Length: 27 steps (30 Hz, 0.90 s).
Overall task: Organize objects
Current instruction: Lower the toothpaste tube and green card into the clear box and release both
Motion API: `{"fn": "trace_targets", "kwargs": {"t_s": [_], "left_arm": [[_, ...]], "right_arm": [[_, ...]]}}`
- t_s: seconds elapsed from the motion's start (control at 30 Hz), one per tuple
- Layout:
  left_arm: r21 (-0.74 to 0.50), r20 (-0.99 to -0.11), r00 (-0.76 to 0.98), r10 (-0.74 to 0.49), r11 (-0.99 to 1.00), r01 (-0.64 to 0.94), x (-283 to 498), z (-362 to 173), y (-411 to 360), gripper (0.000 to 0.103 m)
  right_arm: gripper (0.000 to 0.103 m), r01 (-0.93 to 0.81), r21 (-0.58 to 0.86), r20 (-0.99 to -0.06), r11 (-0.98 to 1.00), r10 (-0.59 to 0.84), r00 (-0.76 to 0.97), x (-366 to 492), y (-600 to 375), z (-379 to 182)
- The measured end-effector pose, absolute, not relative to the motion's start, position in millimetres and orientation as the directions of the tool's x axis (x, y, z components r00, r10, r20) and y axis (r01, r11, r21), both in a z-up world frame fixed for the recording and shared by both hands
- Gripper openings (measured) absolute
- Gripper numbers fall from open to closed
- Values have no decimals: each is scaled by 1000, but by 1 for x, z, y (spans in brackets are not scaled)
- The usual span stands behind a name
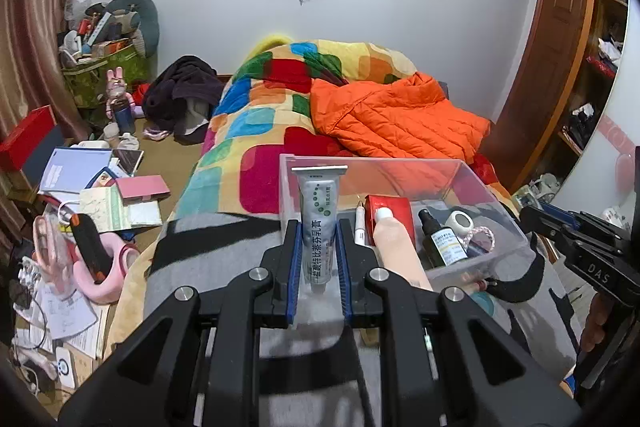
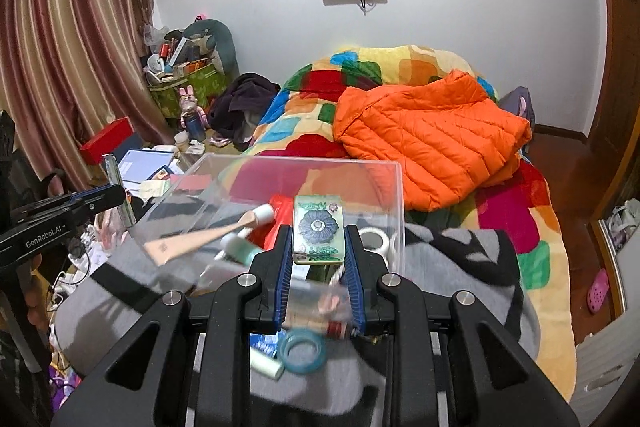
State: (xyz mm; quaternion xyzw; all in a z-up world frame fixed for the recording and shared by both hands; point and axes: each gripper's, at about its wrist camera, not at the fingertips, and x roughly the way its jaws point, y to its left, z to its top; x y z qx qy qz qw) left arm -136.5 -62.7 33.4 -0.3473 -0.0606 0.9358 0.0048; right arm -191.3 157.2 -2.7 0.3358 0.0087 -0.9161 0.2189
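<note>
**Two claws, two finds above a cluttered bed**

Two loaded claws hang over a bed (image 1: 256, 131) spread with a patchwork quilt, an orange down jacket (image 1: 396, 119) heaped well beyond them. Directly ahead of both sits a clear plastic bin (image 1: 496, 203) on a grey-and-black blanket (image 1: 224, 239), holding a red box (image 1: 394, 209), a beige tube (image 1: 394, 243), a dark spray bottle (image 1: 440, 239) and a small white jar (image 1: 460, 221). The left claw (image 1: 319, 259) is clenched on a grey ointment tube (image 1: 318, 223), which stands upright, crimped end topmost, at the bin's near-left corner. The right claw (image 2: 319, 259) grips a small floral-printed tin (image 2: 318, 229), raised in front of the bin's near wall. Below that claw lies a teal tape ring (image 2: 304, 351).
</note>
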Motion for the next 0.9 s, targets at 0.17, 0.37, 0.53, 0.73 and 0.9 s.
{"fn": "trace_targets", "kwargs": {"t_s": [0.17,0.37,0.53,0.73,0.9], "left_arm": [[-125,-701,-709,75,-992,19,-166,13,-60,16],[-148,-753,-649,109,-989,6,-184,-12,-57,16],[-153,-748,-653,116,-988,0,-182,-13,-56,16],[-161,-733,-669,120,-987,0,-171,-3,-58,17],[-159,-706,-699,113,-987,1,-154,11,-59,28]], "right_arm": [[22,400,107,-670,-910,-364,-647,-214,147,-20],[22,399,99,-722,-911,-342,-602,-229,141,-40],[22,403,116,-746,-908,-347,-568,-233,140,-47],[23,408,119,-738,-905,-356,-573,-226,143,-42],[23,421,99,-717,-901,-358,-598,-214,146,-28]]}}
